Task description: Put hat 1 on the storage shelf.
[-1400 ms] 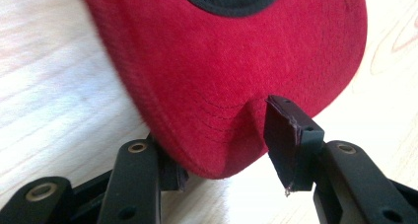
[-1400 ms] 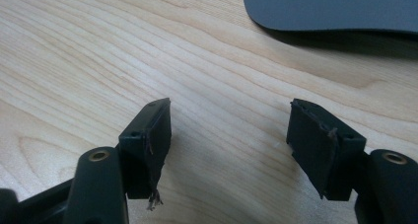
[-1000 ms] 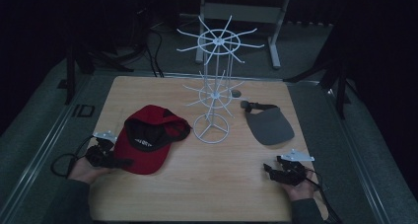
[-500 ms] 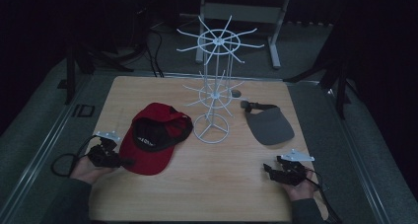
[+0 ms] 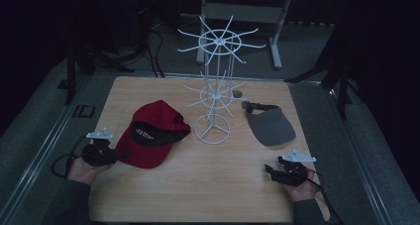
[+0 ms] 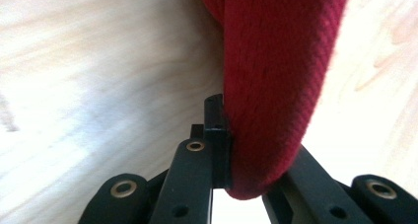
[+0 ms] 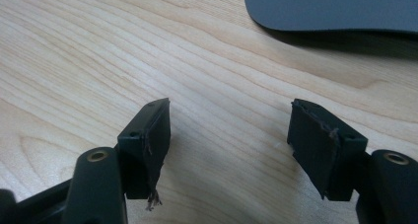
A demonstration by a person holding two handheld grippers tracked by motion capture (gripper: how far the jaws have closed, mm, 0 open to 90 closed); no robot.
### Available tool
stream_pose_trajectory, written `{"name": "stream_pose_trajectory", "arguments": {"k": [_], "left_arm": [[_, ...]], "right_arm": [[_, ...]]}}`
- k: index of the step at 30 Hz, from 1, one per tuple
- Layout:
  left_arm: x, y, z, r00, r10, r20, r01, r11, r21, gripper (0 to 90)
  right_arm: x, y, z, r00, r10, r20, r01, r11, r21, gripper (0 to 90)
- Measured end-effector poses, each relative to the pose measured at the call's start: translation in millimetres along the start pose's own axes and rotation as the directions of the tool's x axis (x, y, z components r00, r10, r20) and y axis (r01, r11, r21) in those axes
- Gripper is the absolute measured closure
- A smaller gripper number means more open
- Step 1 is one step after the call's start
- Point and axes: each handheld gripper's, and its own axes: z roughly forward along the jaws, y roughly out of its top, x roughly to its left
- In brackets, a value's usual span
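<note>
Left hand-held gripper [image 5: 120,155], jaws just closed, clamps the red fabric cap's [image 5: 153,132] brim near the light wooden bench's [image 5: 208,185] left edge; right hand-held gripper [image 5: 270,169] rests apart.

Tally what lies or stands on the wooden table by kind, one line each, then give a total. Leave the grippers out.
Cap: 1, the red cap, its brim edge pinched in the left gripper
Visor: 1, the grey visor, lying flat
Rack: 1, the white wire rack, standing upright between the two
Total: 3
</note>
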Motion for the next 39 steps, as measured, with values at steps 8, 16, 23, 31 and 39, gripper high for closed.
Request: {"name": "stream_pose_trajectory", "arguments": {"k": [8, 16, 23, 31, 39], "left_arm": [[3.5, -0.3, -8.3, 0.9991, -0.01, -0.04, 0.009, 0.9997, -0.023, 85.8], [6.8, 1.7, -18.2, 0.9954, -0.026, -0.092, 0.02, 0.9978, -0.064, 85.8], [7.9, 6.8, -29.3, 0.9925, -0.033, -0.118, 0.02, 0.9942, -0.105, 85.8], [6.3, 14.7, -41.5, 0.9886, -0.033, -0.147, 0.01, 0.9878, -0.155, 85.8], [5.1, 23.2, -48.0, 0.9843, -0.032, -0.173, -0.001, 0.9819, -0.189, 85.8]], "right_arm": [[-0.3, 0.0, -0.1, 1.0, 0.001, -0.002, -0.001, 1.0, 0.0, 32.6], [-0.3, 0.0, -0.1, 1.0, 0.001, -0.002, -0.001, 1.0, 0.0, 32.7], [-0.3, 0.0, -0.1, 1.0, 0.001, -0.002, -0.001, 1.0, 0.0, 32.6], [-0.3, 0.0, -0.1, 1.0, 0.001, -0.002, -0.001, 1.0, 0.0, 32.7], [-0.3, 0.0, -0.1, 1.0, 0.001, -0.002, -0.001, 1.0, 0.0, 32.6]]}}
